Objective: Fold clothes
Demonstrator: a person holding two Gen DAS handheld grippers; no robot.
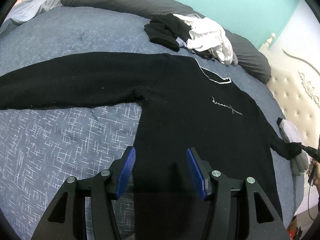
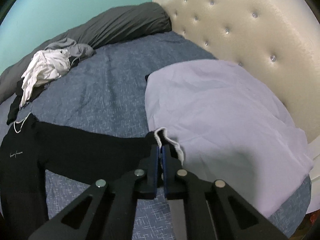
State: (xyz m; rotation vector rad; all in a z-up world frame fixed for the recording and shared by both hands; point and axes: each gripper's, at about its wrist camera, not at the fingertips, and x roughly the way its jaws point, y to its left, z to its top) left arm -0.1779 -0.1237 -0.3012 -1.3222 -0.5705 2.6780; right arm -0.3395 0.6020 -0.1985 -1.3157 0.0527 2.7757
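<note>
Over the bed's [image 1: 60, 140] near edge, left gripper [image 1: 161, 170] hovered wide open above the black sweater's [image 1: 180, 100] hem while right gripper [image 2: 161, 150] pinched its cuff [image 2: 160, 138].

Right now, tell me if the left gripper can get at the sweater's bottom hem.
Probably yes. The left gripper is open, hanging right over the black sweater near its lower edge, with nothing between them; the hem itself is hidden behind the gripper.

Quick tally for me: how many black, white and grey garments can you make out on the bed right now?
Black: 2, the black sweater spread flat and a black garment in the pile.
White: 1, the white garment in the pile.
Grey: 1, the grey garment behind the pile.
Total: 4.
</note>
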